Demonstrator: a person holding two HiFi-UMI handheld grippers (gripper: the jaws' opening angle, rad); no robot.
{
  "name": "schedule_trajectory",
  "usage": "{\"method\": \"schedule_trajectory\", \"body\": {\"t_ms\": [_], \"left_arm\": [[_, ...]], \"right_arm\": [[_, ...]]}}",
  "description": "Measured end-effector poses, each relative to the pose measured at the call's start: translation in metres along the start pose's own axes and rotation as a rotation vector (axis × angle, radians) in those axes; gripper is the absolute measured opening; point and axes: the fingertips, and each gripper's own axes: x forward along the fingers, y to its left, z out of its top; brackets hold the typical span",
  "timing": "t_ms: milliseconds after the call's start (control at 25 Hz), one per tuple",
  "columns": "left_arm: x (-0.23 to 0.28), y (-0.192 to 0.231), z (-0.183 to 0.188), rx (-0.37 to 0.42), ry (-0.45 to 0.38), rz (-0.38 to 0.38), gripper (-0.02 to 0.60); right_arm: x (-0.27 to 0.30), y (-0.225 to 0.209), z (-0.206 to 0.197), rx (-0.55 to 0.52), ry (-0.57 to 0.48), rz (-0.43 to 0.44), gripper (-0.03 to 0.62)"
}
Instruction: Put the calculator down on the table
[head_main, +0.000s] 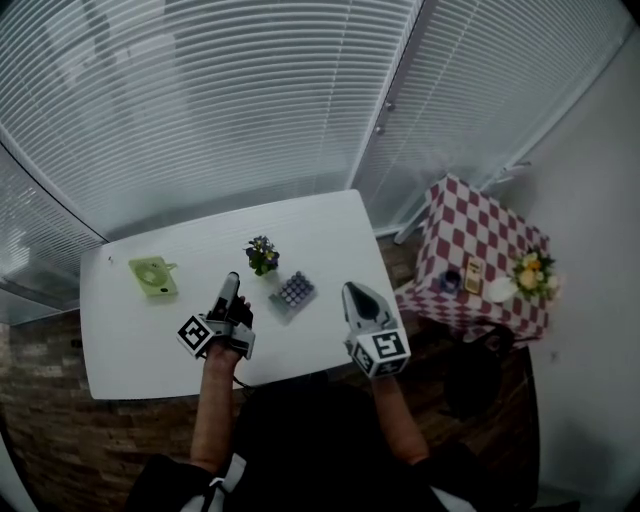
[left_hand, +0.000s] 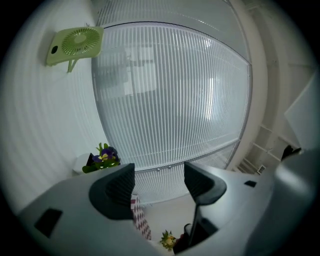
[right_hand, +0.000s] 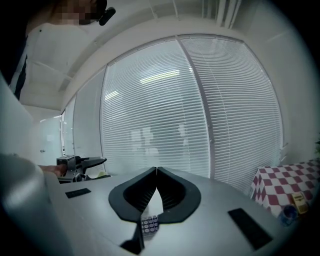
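The calculator, grey with rows of dark keys, lies flat on the white table, just right of a small potted flower. Neither gripper holds it. My left gripper hovers to its left, turned on its side; in the left gripper view its jaws stand open with nothing between them. Off the table's right edge, my right gripper is shut and empty, the tips touching. Below those jaws a part of the calculator shows.
A green hand fan lies at the table's left. A side table with a red-checked cloth stands to the right, carrying flowers and small items. Blinds cover the windows behind. The person's arms reach in from below.
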Motion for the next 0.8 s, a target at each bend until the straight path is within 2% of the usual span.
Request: {"method": "schedule_trajectory", "body": {"t_ms": [120, 280, 320, 440, 640, 800], "left_arm": [[-0.002, -0.007, 0.001, 0.049, 0.008, 0.0, 0.288], [-0.002, -0.017, 0.0, 0.168, 0.054, 0.016, 0.288], [-0.005, -0.018, 0.0, 0.219, 0.066, 0.036, 0.288], [-0.012, -0.017, 0.005, 0.484, 0.104, 0.088, 0.288], [-0.013, -0.048, 0.006, 1.0, 0.141, 0.12, 0.288], [-0.011, -0.08, 0.002, 1.291, 0.117, 0.117, 0.288]], "right_arm": [[0.0, 0.003, 0.003, -0.003, -0.007, 0.009, 0.006], [0.001, 0.001, 0.0, -0.007, 0.007, -0.003, 0.008], [0.001, 0.001, 0.0, -0.008, 0.008, 0.0, 0.008], [0.003, 0.002, 0.002, -0.011, 0.005, 0.007, 0.008], [0.005, 0.0, -0.006, -0.014, 0.012, -0.002, 0.008], [0.007, 0.001, -0.002, -0.004, 0.014, 0.006, 0.006]]}}
